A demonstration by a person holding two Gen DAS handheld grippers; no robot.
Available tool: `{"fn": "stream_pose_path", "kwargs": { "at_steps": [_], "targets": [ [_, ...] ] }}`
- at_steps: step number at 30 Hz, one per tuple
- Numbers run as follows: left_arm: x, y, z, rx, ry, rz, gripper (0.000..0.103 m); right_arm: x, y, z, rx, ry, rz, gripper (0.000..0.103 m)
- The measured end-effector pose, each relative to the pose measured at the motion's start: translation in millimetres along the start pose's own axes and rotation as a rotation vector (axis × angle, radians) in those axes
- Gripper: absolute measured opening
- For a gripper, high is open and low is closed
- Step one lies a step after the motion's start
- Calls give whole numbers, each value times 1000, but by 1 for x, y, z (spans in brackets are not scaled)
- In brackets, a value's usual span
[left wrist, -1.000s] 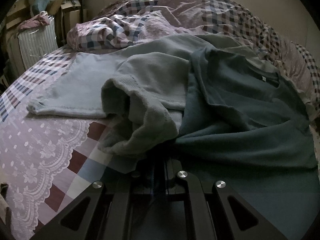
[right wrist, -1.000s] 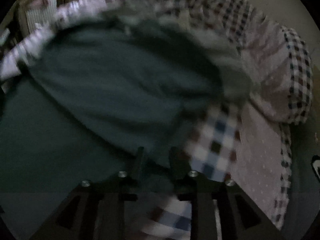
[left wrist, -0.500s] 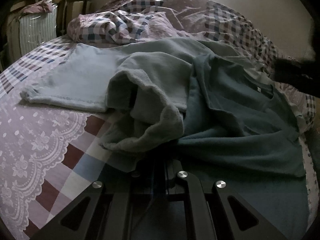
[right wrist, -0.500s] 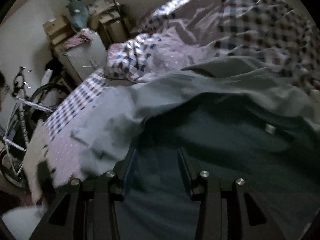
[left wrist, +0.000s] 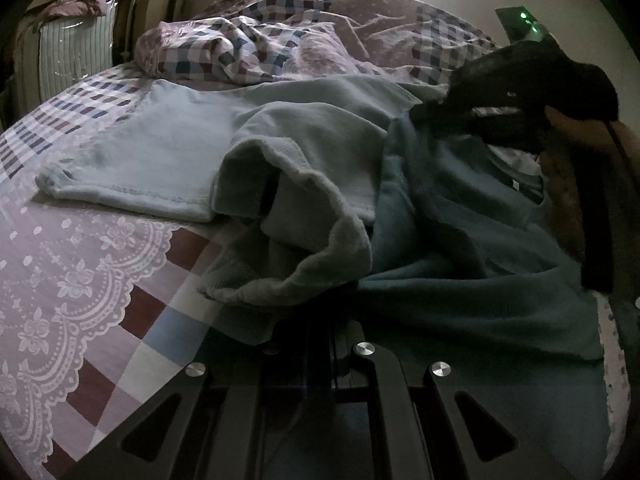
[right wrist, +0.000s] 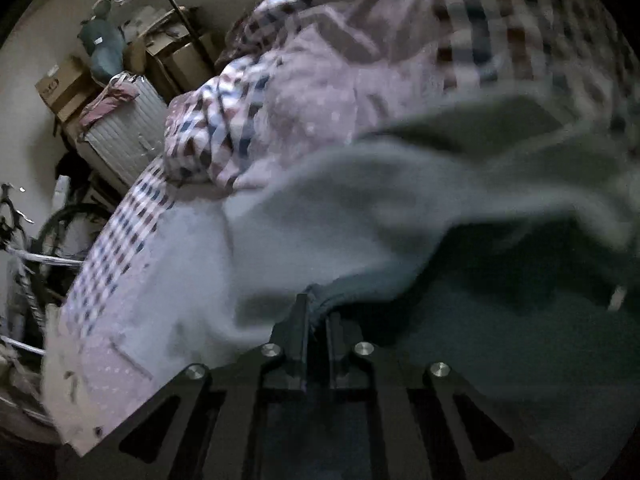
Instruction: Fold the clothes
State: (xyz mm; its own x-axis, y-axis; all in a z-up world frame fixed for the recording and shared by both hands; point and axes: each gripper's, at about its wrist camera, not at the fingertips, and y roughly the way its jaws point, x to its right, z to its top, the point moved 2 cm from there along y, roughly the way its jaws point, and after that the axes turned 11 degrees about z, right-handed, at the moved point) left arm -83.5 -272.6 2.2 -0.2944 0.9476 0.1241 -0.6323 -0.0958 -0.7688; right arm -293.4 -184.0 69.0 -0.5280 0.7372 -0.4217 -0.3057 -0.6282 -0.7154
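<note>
A dark teal sweatshirt (left wrist: 480, 280) lies on the bed, partly over a pale grey-green sweatshirt (left wrist: 304, 148) with a rumpled sleeve. My left gripper (left wrist: 316, 332) is shut on the teal sweatshirt's near hem. My right gripper (right wrist: 318, 312) is shut on an edge of the teal sweatshirt (right wrist: 500, 340), beside the pale sweatshirt (right wrist: 320, 216). In the left wrist view the right gripper (left wrist: 432, 114) reaches in from the right and pinches the teal cloth near its far shoulder.
The bed has a pink checked and lace cover (left wrist: 80, 280) and a bunched checked quilt (left wrist: 248, 48) at the back. A white ribbed cabinet (right wrist: 120, 132), boxes and a bicycle (right wrist: 24, 240) stand beyond the bed's left side.
My right gripper swung left across the teal sweatshirt, then closed from open onto its edge. It has come into the left wrist view. My left gripper stayed shut on the hem.
</note>
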Motion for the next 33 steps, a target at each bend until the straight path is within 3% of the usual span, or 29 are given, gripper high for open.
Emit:
{"fn": "stream_pose_path", "kwargs": {
  "at_steps": [7, 12, 13, 16, 18, 22, 27, 28, 29, 30, 33],
  "targets": [
    [-4, -19, 6, 105, -38, -9, 4, -12, 39, 44, -93, -118, -92, 5],
    [-7, -7, 3, 39, -53, -16, 4, 1, 71, 35, -153, -106, -115, 9],
    [-6, -5, 3, 28, -53, -17, 4, 1, 63, 34, -135, -104, -105, 15],
    [-6, 1, 2, 4, -53, -16, 4, 1, 35, 28, -87, -102, -64, 53],
    [-5, 2, 0, 1, -54, -17, 4, 1, 16, 21, -73, -104, -18, 54],
    [-6, 2, -1, 0, -59, -24, 4, -10, 3, -6, -154, -184, 24, 54],
    [-6, 1, 1, -1, -63, -29, 4, -32, 17, -41, -316, -342, -36, 48],
    [-6, 1, 1, -1, -64, -30, 4, -34, 19, -45, -341, -357, -35, 38],
    [-6, 1, 1, -2, -65, -31, 4, -34, 19, -47, -357, -381, -55, 9],
    [-6, 2, 1, -2, -65, -30, 4, -35, 20, -49, -372, -407, -77, 2],
    [-6, 3, 2, -4, -65, -29, 4, -26, 9, -38, -351, -408, -142, 1]
  ]
}}
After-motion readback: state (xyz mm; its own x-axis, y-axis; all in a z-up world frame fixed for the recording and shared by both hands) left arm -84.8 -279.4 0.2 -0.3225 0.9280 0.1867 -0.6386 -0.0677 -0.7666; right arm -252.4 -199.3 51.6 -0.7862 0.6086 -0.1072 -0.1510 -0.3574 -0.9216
